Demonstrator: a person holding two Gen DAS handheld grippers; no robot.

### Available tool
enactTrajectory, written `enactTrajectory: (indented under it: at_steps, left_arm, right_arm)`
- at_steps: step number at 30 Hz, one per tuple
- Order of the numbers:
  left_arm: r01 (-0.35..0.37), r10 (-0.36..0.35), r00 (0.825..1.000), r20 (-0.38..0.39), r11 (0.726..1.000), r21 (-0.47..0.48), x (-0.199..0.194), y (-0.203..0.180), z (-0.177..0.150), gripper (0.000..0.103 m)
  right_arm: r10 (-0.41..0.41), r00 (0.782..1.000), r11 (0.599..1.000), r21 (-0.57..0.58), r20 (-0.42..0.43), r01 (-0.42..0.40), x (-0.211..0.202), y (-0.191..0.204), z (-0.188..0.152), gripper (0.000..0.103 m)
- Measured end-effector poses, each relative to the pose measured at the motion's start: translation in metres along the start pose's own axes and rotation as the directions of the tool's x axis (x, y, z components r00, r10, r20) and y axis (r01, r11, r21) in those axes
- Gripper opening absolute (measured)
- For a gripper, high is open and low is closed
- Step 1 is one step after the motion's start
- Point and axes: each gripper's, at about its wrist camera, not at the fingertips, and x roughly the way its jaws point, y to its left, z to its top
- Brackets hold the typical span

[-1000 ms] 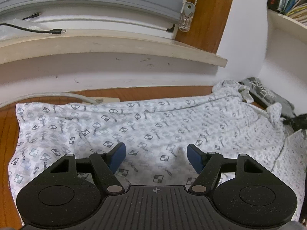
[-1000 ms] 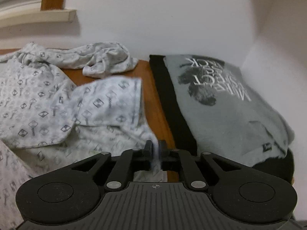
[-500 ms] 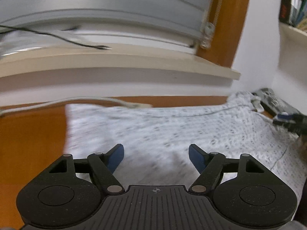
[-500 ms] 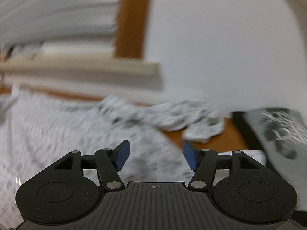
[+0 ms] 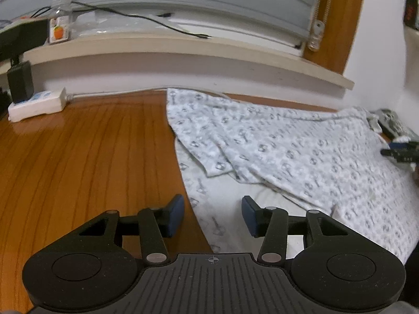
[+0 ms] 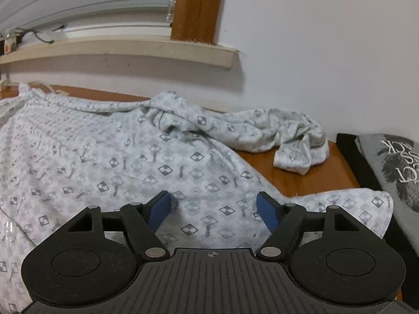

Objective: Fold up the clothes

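A white garment with a grey checker print [image 5: 288, 151] lies spread on the wooden table [image 5: 78, 157], with a folded flap across its middle. My left gripper [image 5: 212, 209] hovers low over the garment's left edge; the jaws are closing, the hem lies between them, and the pads stand clear of it. My right gripper [image 6: 212, 205] is over the garment's right part [image 6: 117, 157], jaws opening, with only cloth lying flat below. A crumpled sleeve [image 6: 262, 130] trails to the far right. The right gripper [image 5: 400, 151] also shows at the left wrist view's right edge.
A grey printed T-shirt [image 6: 392, 162] on dark cloth lies folded at the right. A white power strip [image 5: 36, 102] with a black adapter [image 5: 19, 81] sits at the far left. The window sill [image 5: 183, 49] with a cable and a bottle [image 5: 60, 23] overhangs the back.
My left gripper has swung left from the garment's middle to its left edge, jaws narrower. My right gripper has let go of the cloth, opened and swung left over the garment.
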Motion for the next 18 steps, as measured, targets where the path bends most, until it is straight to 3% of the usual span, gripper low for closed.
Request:
enactTrajectory:
  at_steps: [1, 2, 4, 10, 12, 15, 18]
  left_arm:
    - [-0.014, 0.014, 1.0, 0.004, 1.0, 0.026, 0.0, -0.003, -0.001, 0.038]
    - [-0.029, 0.028, 1.0, 0.008, 0.998, 0.052, -0.001, -0.007, -0.003, 0.015]
    - [-0.02, 0.02, 1.0, 0.005, 0.998, 0.055, -0.001, -0.005, -0.003, 0.004]
    - [-0.06, 0.06, 0.998, 0.019, 0.998, 0.009, -0.013, 0.032, 0.015, 0.002]
    - [-0.031, 0.032, 0.999, -0.028, 0.999, 0.018, -0.011, 0.038, 0.019, 0.002]
    - [-0.1, 0.102, 0.994, -0.027, 0.993, 0.058, -0.01, 0.028, 0.019, 0.002]
    - [-0.059, 0.059, 0.998, 0.022, 0.998, 0.004, -0.015, 0.025, 0.02, 0.014]
  right_arm:
    - [-0.003, 1.0, 1.0, -0.004, 0.001, 0.003, 0.001, 0.001, 0.0, 0.073]
    - [-0.004, 1.0, 1.0, -0.005, 0.002, 0.004, 0.001, 0.001, 0.0, 0.073]
    - [-0.004, 1.0, 1.0, -0.003, 0.001, 0.004, 0.001, 0.0, 0.0, 0.073]
    - [0.002, 1.0, 1.0, -0.006, 0.002, -0.002, 0.002, 0.0, -0.001, 0.074]
    - [0.004, 1.0, 1.0, -0.019, 0.004, -0.004, 0.002, 0.002, -0.001, 0.074]
    - [0.006, 1.0, 1.0, -0.019, 0.004, -0.006, 0.003, 0.001, -0.002, 0.075]
    - [0.011, 1.0, 1.0, -0.012, 0.002, -0.011, 0.004, -0.001, -0.002, 0.075]
